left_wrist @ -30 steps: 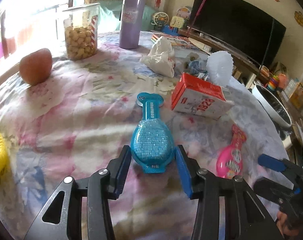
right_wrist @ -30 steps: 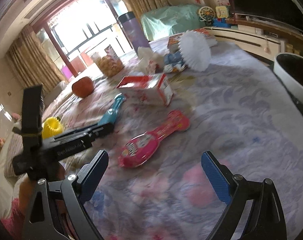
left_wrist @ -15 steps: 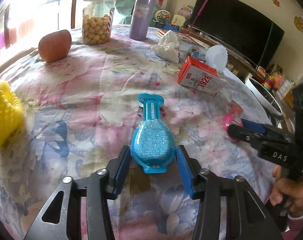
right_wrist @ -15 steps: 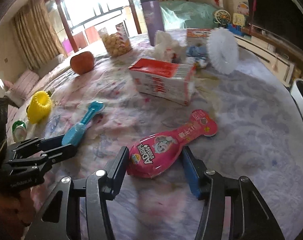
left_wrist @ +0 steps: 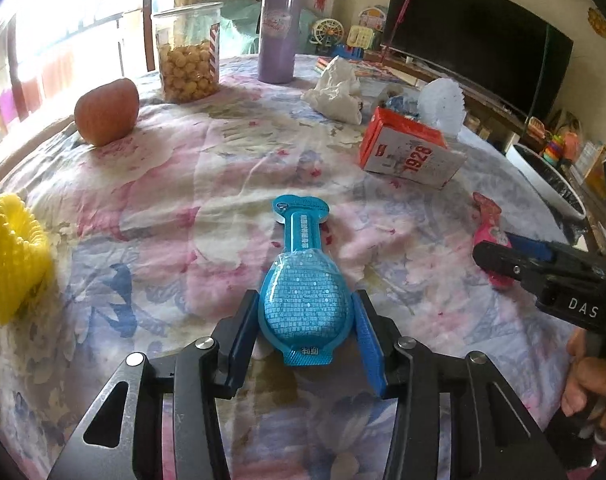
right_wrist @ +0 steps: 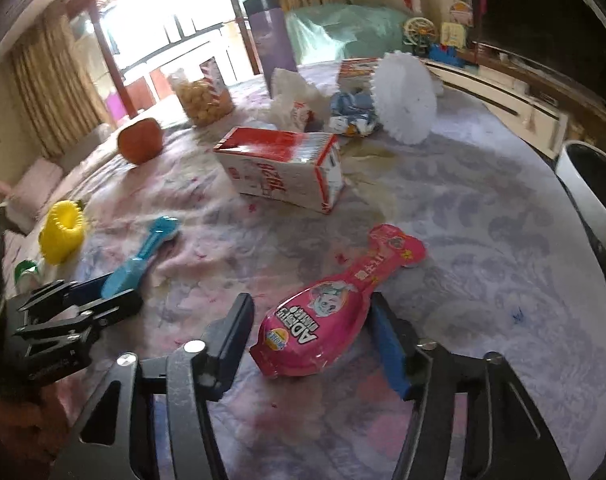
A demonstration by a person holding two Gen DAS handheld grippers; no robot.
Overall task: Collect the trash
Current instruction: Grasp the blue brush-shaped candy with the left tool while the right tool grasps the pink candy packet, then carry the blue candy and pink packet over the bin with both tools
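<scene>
A blue bottle-shaped wrapper (left_wrist: 305,292) lies flat on the floral tablecloth; my left gripper (left_wrist: 305,338) is shut on its wide end. It also shows in the right wrist view (right_wrist: 137,264). A pink bottle-shaped wrapper (right_wrist: 331,308) lies between the fingers of my right gripper (right_wrist: 311,344); the right finger touches it, the left finger stands apart, so the gripper is open around it. The pink wrapper also shows in the left wrist view (left_wrist: 489,232). A red and white carton (right_wrist: 283,168), a crumpled white tissue (left_wrist: 337,90) and a white paper cup liner (right_wrist: 405,96) lie farther back.
An apple (left_wrist: 107,110), a jar of snacks (left_wrist: 187,50) and a purple flask (left_wrist: 279,28) stand at the back. A yellow foam net (left_wrist: 9,256) lies at the left edge. A white bin (right_wrist: 591,192) with a black liner stands beyond the table's right edge.
My left gripper has stayed on the blue wrapper's wide end. My right gripper has moved in around the pink wrapper and narrowed.
</scene>
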